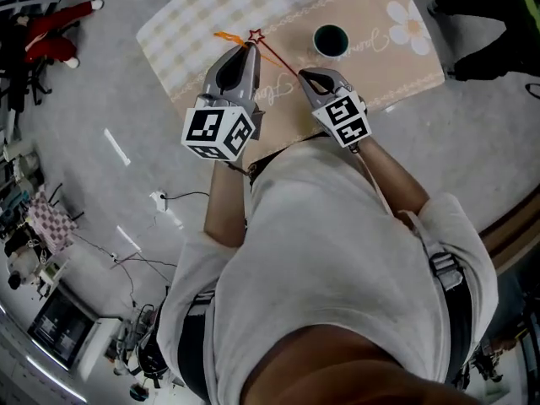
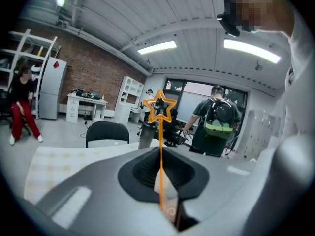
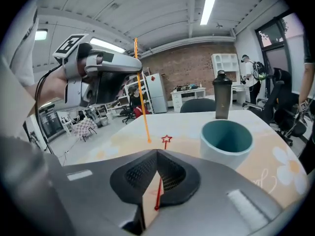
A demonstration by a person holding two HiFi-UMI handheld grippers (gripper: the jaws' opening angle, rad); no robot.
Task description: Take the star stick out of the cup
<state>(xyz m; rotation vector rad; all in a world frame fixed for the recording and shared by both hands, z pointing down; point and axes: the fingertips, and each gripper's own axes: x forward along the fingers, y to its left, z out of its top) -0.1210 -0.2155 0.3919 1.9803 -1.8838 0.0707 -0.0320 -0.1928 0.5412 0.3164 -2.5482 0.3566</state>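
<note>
**A:** What lies under everything?

**B:** A beige checked cloth (image 1: 371, 11) with a daisy printed at one end. It gives the work a flat, soft base.

**A:** And the two tools?

**B:** Both hover over the near edge of the cloth, side by side. The left gripper (image 1: 246, 49) has its jaws pinched narrow on the orange star stick (image 2: 160, 149). The right gripper (image 1: 304, 75) is pinched just as tight on the low end of the red star stick (image 3: 159, 190).

**A:** Why grip so close?

**B:** I judge it is because the sticks are thin wires. Anything short of a full pinch would let them slip or swing.

**A:** The cup?

**B:** The teal cup (image 3: 222, 156) stands upright on the cloth, just ahead and to the right of the right gripper. The right gripper view looks down into it, and it shows nothing inside.

**A:** So where are the sticks?

**B:** Both are clear of the cup. The orange one runs through the left jaws with its star beyond the tips. The red one slants away from the right jaws toward the left, with its small star out over the cloth, well apart from the cup.

**A:** Is the job done, then?

**B:** It looks so to me.
</note>
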